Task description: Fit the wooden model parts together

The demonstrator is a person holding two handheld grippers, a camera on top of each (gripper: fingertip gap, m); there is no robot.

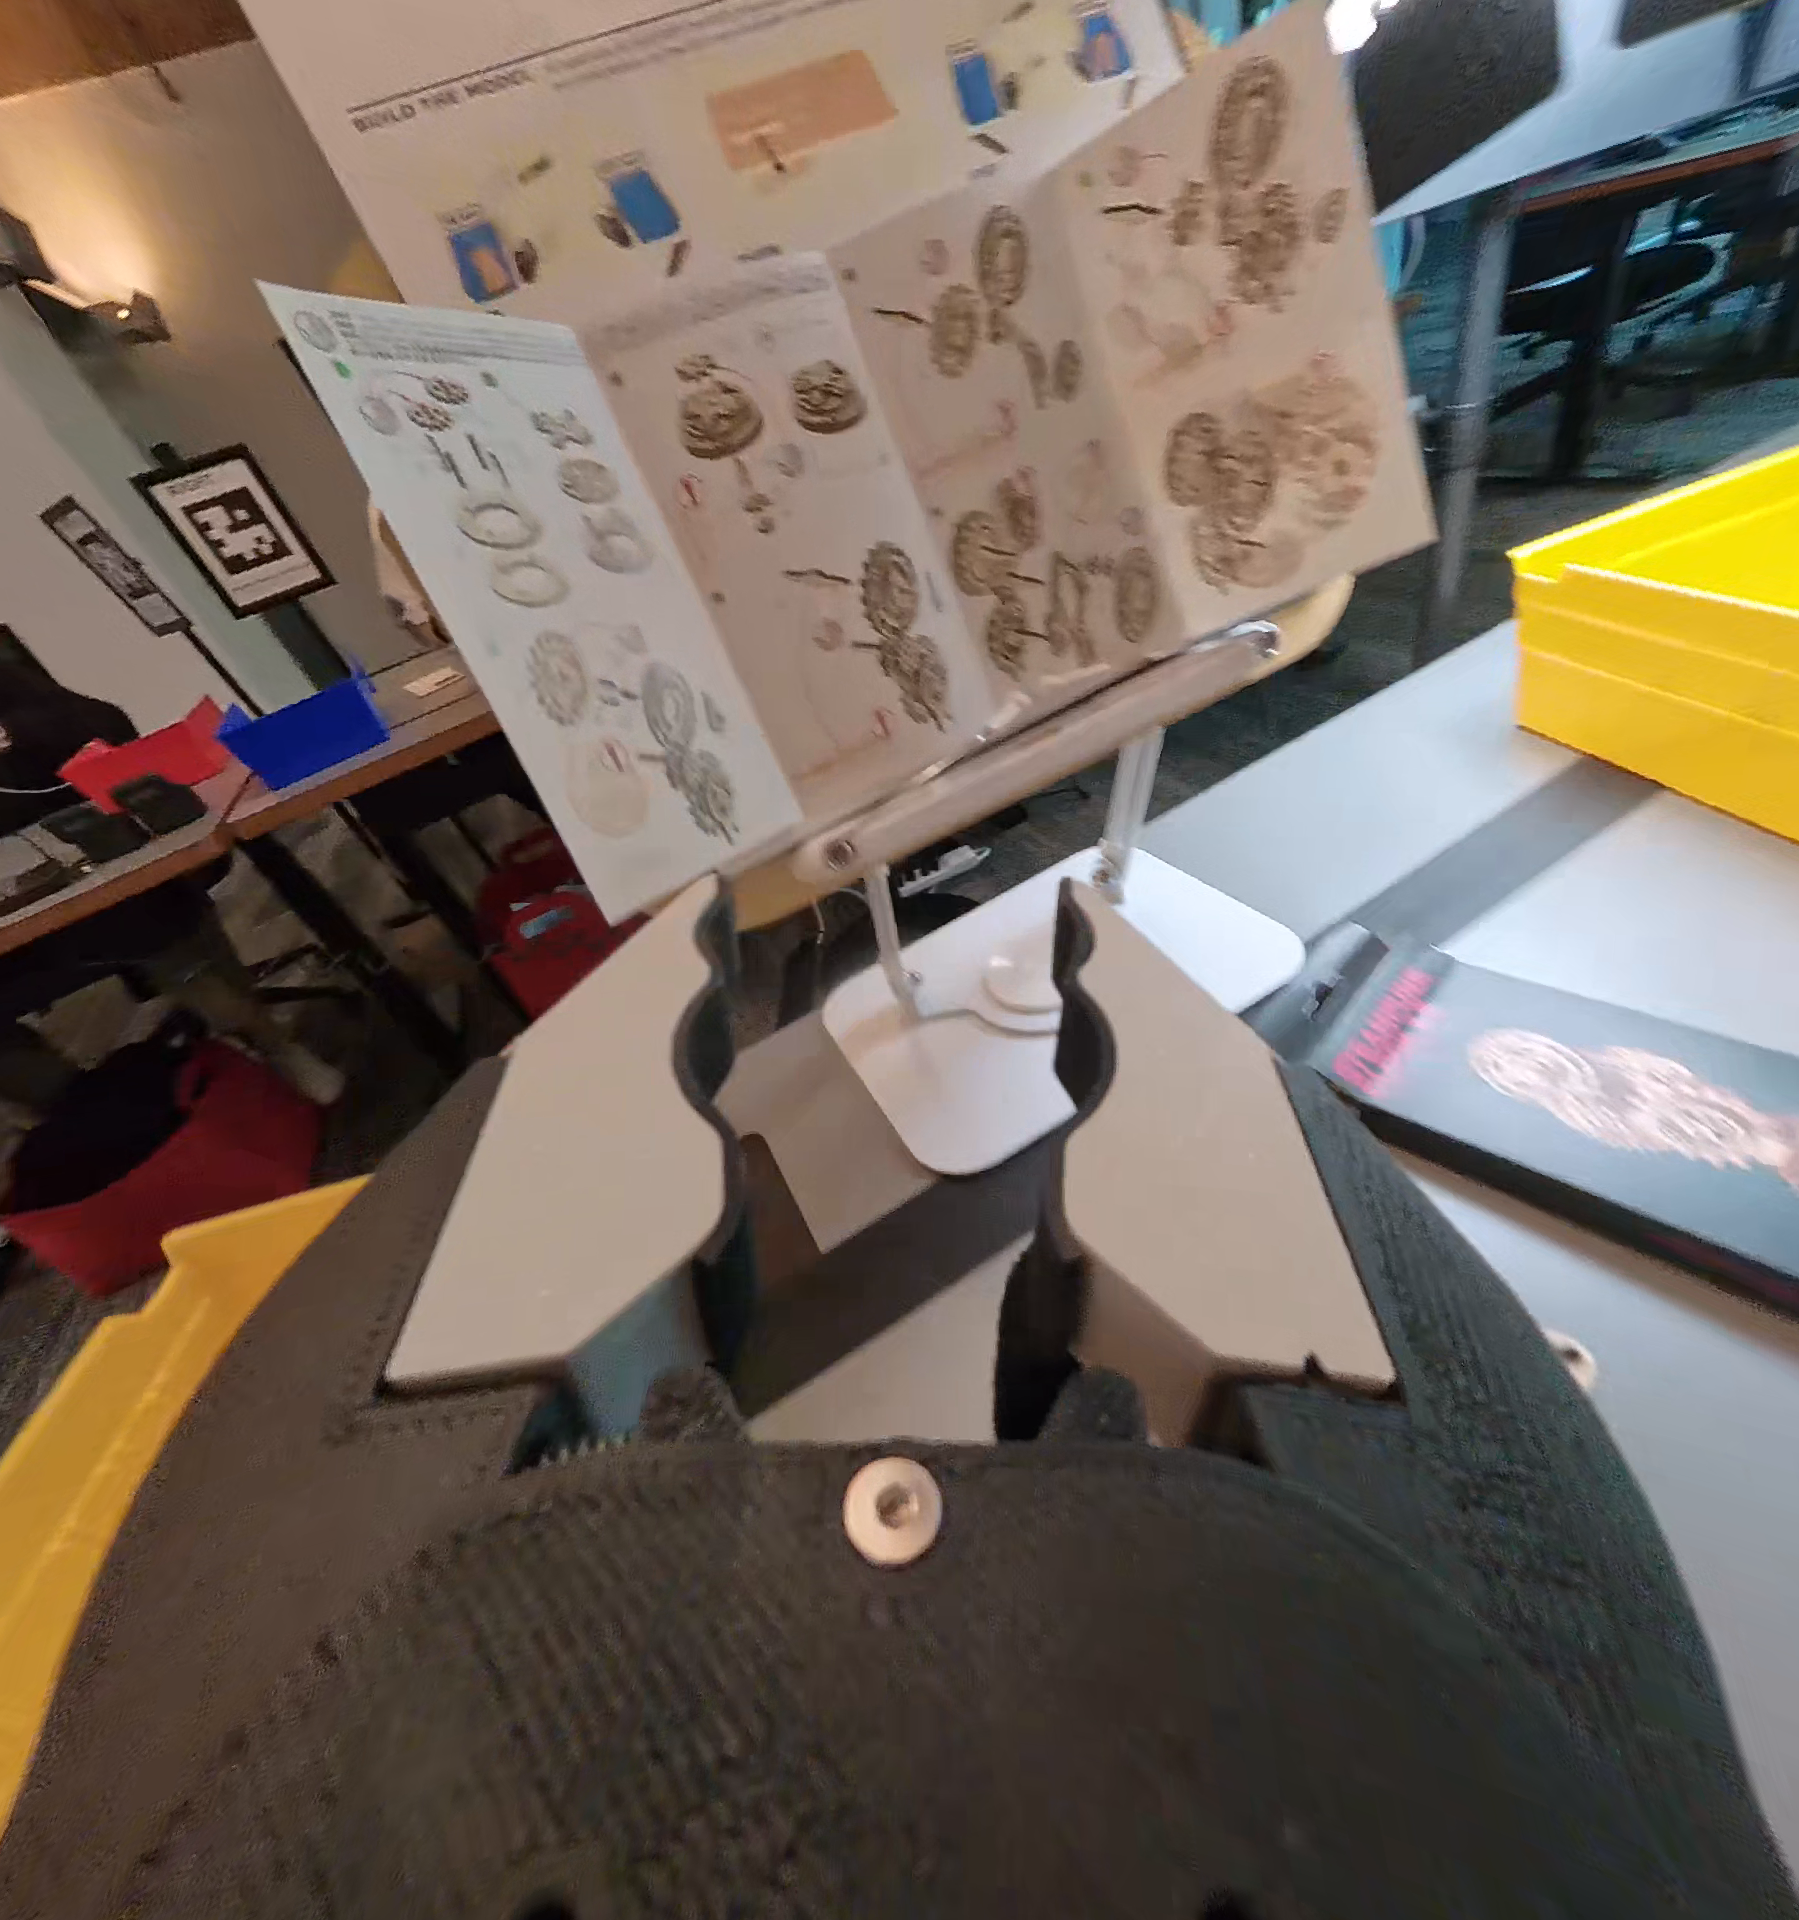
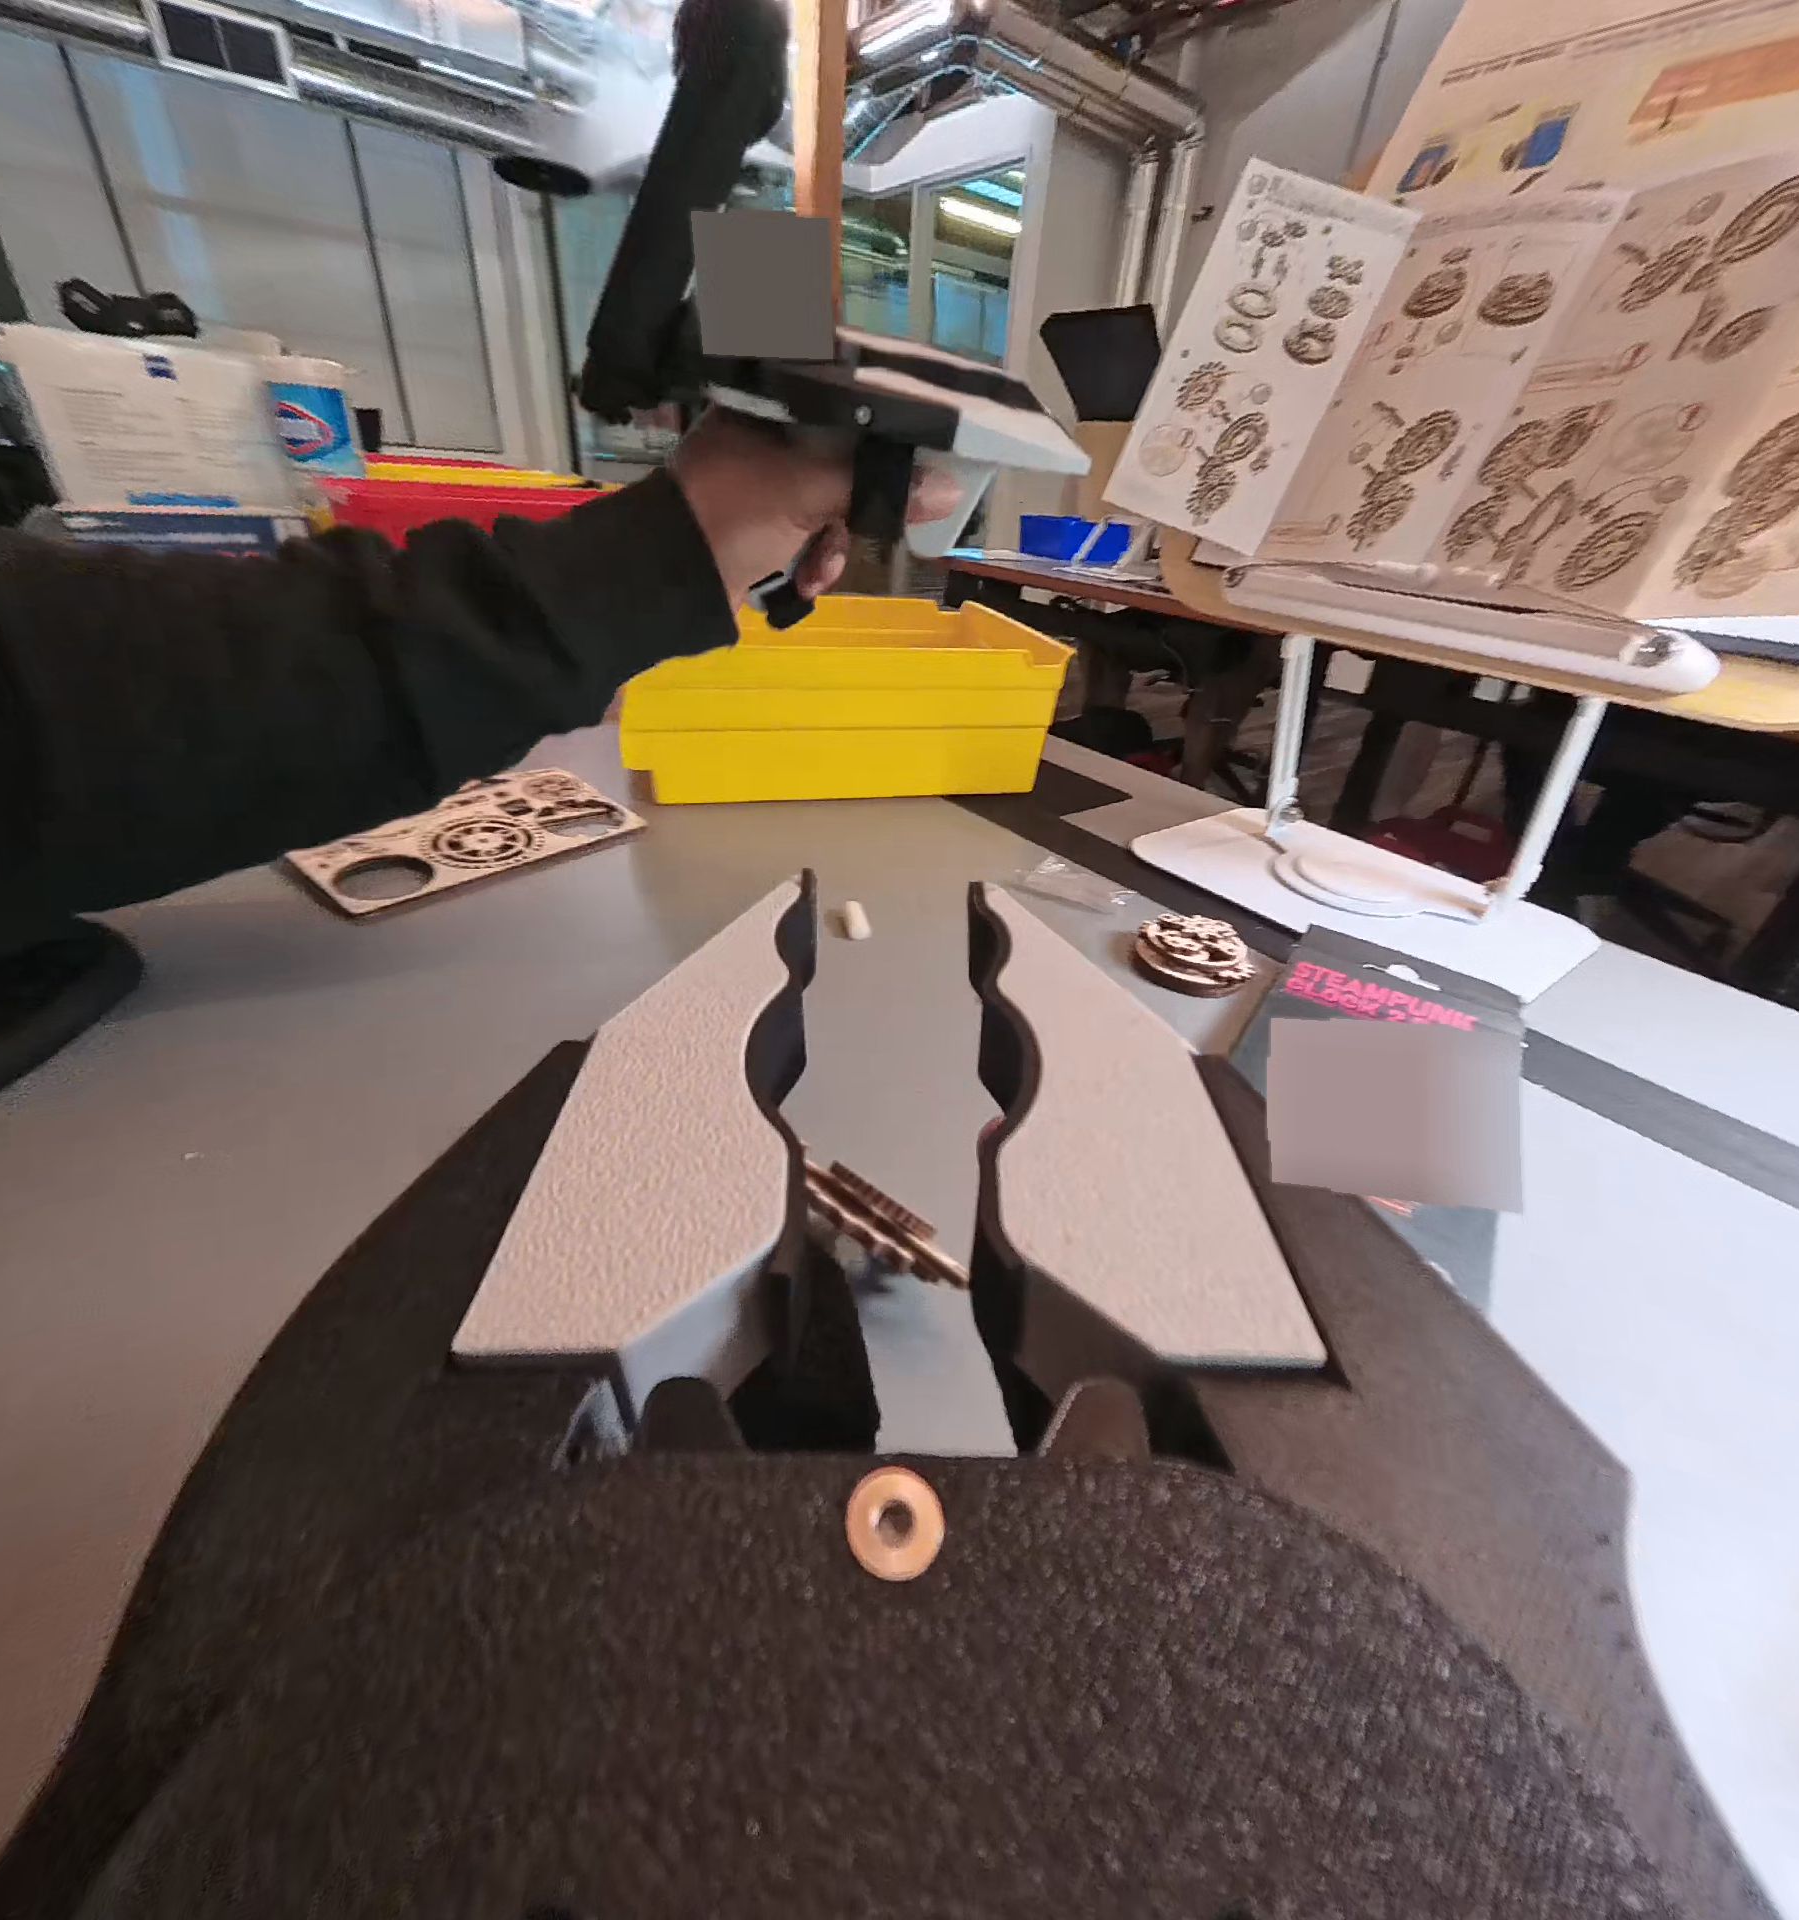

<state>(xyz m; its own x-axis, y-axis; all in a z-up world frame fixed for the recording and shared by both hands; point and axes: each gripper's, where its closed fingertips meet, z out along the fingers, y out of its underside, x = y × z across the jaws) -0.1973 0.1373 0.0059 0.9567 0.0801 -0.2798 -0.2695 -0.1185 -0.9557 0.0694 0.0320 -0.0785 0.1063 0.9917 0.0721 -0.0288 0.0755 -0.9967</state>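
My right gripper (image 2: 890, 904) hangs low over the grey table (image 2: 355, 1091), shut on a brown wooden gear piece (image 2: 874, 1221) that spans the jaws deep near their base, touching both fingers. A small white peg (image 2: 853, 920) lies on the table just beyond its fingertips. A finished wooden gear stack (image 2: 1191, 951) sits to the right, and a wooden parts sheet (image 2: 459, 842) with cut-outs lies to the left. My left gripper (image 1: 890, 935) is open wide with nothing between its fingers. It is raised and faces the instruction sheet (image 1: 874, 468). It also shows in the right wrist view (image 2: 978, 416), held by a hand above the yellow tray (image 2: 843, 707).
The instruction sheet rests on a white stand (image 2: 1342, 862) at the table's far edge. A black package (image 2: 1394, 997) lies right of the gear stack, and a clear plastic bag (image 2: 1066, 883) lies nearby. A dark sleeve (image 2: 303, 675) crosses the left. Other tables with coloured bins (image 1: 303, 732) stand behind. My hands' fingertips stand some 30 cm from each other. My left gripper's tips are some 20 cm from the finished wooden gear stack (image 2: 1191, 951).
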